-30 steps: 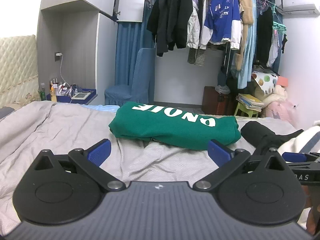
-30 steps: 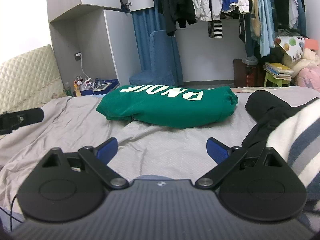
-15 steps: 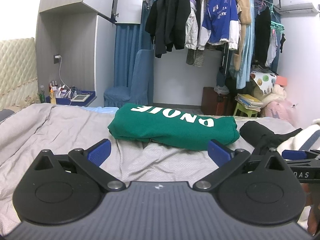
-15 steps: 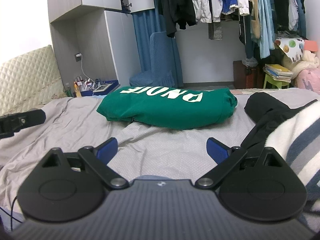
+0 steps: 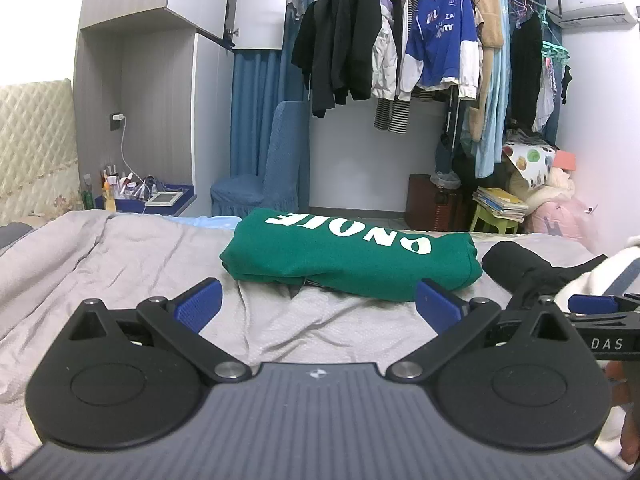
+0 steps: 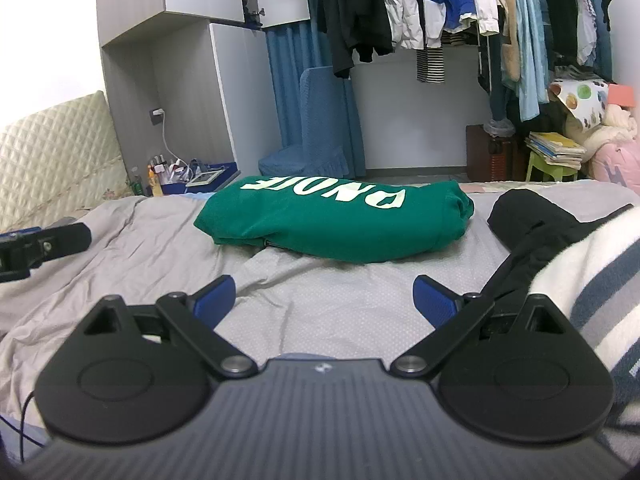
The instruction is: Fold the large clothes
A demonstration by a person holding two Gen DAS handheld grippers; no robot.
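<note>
Lying crosswise (white lettering upside down), folded green sweatshirt on bed

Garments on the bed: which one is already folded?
The green sweatshirt with white lettering, a neat flat bundle mid-bed. The black garment and the striped white one to its right lie crumpled.

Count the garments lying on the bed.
3. A folded green sweatshirt lies mid-bed. A black garment is crumpled to its right. A white striped garment lies at the right edge, partly over the black one. More may be hidden out of view.
</note>
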